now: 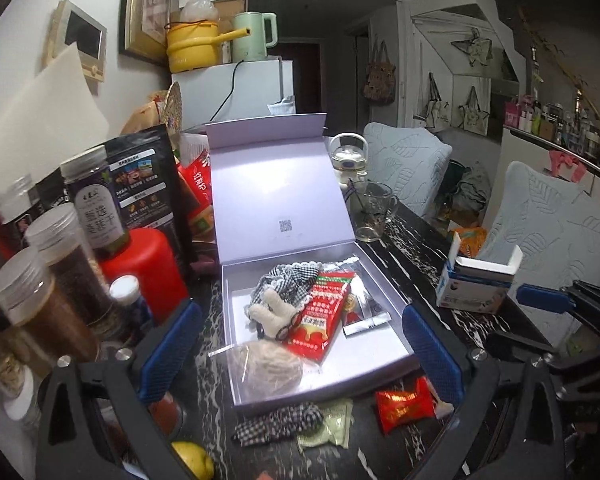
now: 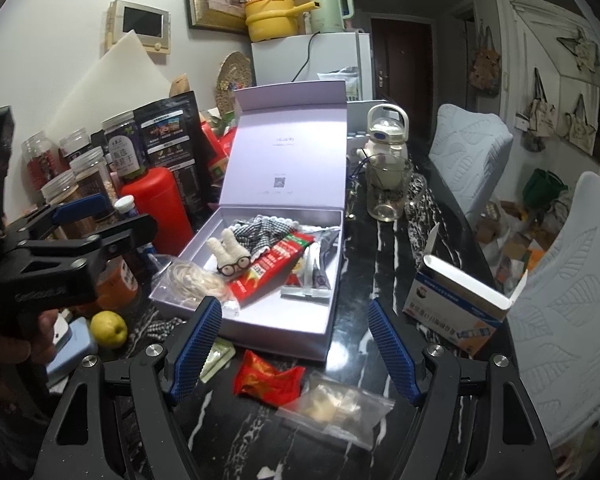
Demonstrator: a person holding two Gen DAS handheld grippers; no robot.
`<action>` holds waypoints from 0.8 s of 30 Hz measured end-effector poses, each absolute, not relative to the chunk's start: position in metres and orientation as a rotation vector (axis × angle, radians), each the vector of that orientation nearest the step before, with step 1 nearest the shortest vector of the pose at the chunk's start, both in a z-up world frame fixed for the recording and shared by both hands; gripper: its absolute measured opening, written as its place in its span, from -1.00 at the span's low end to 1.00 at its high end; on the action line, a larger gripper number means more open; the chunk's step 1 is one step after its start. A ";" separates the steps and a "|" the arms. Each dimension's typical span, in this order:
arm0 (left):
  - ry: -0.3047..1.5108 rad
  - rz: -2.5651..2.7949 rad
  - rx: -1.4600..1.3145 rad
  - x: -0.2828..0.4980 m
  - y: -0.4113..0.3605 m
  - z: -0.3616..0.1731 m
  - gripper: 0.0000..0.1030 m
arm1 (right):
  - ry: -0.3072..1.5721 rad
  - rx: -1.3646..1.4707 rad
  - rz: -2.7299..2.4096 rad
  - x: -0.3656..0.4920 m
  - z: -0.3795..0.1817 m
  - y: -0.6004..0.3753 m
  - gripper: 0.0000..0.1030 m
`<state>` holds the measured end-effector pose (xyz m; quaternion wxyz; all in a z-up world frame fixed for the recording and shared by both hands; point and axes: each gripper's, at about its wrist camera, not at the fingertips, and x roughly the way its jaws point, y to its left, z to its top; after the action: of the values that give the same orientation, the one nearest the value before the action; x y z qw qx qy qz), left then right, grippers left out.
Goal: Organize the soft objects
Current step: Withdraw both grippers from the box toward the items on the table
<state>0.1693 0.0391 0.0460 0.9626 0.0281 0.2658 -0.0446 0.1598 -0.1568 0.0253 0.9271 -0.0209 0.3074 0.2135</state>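
Left gripper (image 1: 300,350) jaws wide apart, empty, hovering at near edge of open lavender box (image 1: 384,280). Bagged cream yarn (image 1: 270,364) in box's near-left corner, knitted bunny (image 1: 274,312) beside it, checkered cloth (image 1: 288,280) farther back, red packet (image 1: 324,316) to right. Second checkered cloth (image 1: 278,424) and red candy wrapper (image 2: 268,380) on table near box. Right gripper (image 2: 292,344) partly open, holding nothing, above wrapper.

**Gloss, card and knit**

The surface (image 2: 384,240) is glossy black stone veined white. The box (image 1: 284,184) at frame centre is smooth matt card. In it lie a fuzzy knit rabbit (image 1: 274,312), checked cloth (image 1: 288,280) and a shiny red packet (image 1: 320,320). Crinkled clear plastic wraps the yarn (image 1: 268,364).
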 end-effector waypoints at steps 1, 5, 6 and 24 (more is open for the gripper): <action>0.538 -0.094 0.056 0.165 0.039 0.047 1.00 | 0.630 -0.042 0.438 0.157 0.025 -0.157 0.48; 0.540 -0.130 0.041 0.147 0.038 0.046 1.00 | 0.635 -0.037 0.446 0.144 0.024 -0.158 0.48; 0.549 -0.136 0.040 0.142 0.038 0.045 1.00 | 0.637 -0.036 0.446 0.140 0.023 -0.159 0.48; 0.650 -0.173 0.020 0.098 0.033 -0.004 1.00 | 0.726 -0.012 0.400 0.097 -0.020 -0.163 0.48</action>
<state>0.0984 0.0329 -0.0038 0.9439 0.0100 0.3189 -0.0848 0.0970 -0.1625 -0.0203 0.9152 -0.0060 0.3529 0.1945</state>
